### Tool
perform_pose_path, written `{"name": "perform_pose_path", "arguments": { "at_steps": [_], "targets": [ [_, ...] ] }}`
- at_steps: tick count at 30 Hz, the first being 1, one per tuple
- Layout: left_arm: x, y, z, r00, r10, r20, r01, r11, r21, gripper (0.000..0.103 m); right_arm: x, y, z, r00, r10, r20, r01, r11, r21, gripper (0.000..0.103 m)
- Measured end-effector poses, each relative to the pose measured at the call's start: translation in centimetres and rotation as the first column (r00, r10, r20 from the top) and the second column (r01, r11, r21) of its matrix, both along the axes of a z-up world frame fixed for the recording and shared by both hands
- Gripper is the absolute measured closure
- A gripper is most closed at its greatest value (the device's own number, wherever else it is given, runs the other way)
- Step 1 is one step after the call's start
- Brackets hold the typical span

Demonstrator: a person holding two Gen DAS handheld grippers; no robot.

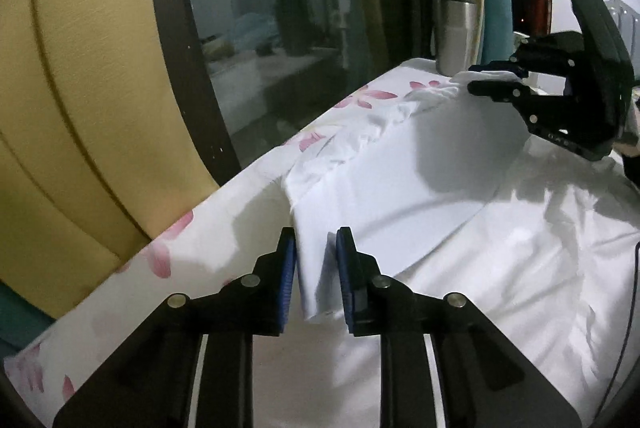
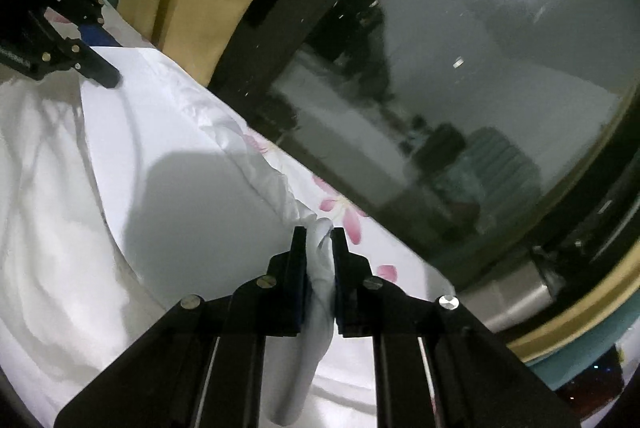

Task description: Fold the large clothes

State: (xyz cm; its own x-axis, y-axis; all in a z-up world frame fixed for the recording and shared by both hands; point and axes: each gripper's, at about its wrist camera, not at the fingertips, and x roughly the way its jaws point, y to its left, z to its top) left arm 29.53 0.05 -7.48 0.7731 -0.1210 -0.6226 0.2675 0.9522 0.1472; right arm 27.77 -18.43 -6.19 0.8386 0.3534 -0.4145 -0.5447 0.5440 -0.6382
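Note:
A large white garment (image 1: 432, 164) lies spread on a bed with a pink-flowered sheet (image 1: 160, 260). My left gripper (image 1: 316, 240) is shut on a fold of the garment's near edge. My right gripper (image 2: 319, 238) is shut on a bunched corner of the same garment (image 2: 192, 164) at the far end of that edge. Each gripper shows in the other's view: the right one (image 1: 496, 80) at the far right, the left one (image 2: 100, 48) at the upper left. The edge runs stretched between them along the window side.
A dark window (image 1: 272, 40) with a black frame runs along the bed's far side, with yellow curtain (image 1: 80, 88) beside it. A steel tumbler (image 1: 454, 32) stands by the bed's far corner. A dark cable (image 1: 628, 308) lies at the right.

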Motion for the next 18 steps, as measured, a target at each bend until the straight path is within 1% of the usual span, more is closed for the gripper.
{"name": "perform_pose_path", "arguments": {
  "at_steps": [3,5,7,9,13,16,18],
  "targets": [
    [-0.9,-0.4,0.2,1.0,-0.013,-0.001,0.013,1.0,-0.006,0.082,-1.4,-0.8,-0.2,1.0,0.008,0.026,-0.008,1.0,-0.014,0.092],
    [-1.8,-0.4,0.3,1.0,-0.016,-0.001,0.016,1.0,-0.008,0.082,-2.0,-1.0,-0.3,1.0,0.013,0.011,-0.013,1.0,0.002,0.092],
    [-2.6,-0.5,0.4,1.0,-0.021,-0.001,0.021,1.0,-0.014,0.082,-2.5,-1.9,0.2,0.999,0.017,-0.035,-0.015,0.999,0.046,0.091],
    [-3.8,-0.5,0.5,1.0,-0.028,-0.002,0.028,0.999,-0.017,0.082,-2.7,-2.6,0.7,0.992,0.033,-0.118,-0.021,0.995,0.1,0.091],
    [-5.9,-0.7,0.5,0.999,-0.049,-0.005,0.049,0.999,-0.019,0.082,-2.7,-4.2,1.3,0.96,0.072,-0.271,-0.015,0.979,0.205,0.091],
    [-7.4,-1.0,0.3,0.998,-0.065,-0.012,0.064,0.998,-0.018,0.082,-3.1,-5.4,1.4,0.937,0.089,-0.339,-0.002,0.968,0.25,0.091],
    [-8.3,-1.0,0.1,0.997,-0.071,-0.021,0.07,0.997,-0.018,0.082,-3.4,-5.8,1.4,0.924,0.093,-0.37,0.002,0.968,0.25,0.091]
  ]
}}
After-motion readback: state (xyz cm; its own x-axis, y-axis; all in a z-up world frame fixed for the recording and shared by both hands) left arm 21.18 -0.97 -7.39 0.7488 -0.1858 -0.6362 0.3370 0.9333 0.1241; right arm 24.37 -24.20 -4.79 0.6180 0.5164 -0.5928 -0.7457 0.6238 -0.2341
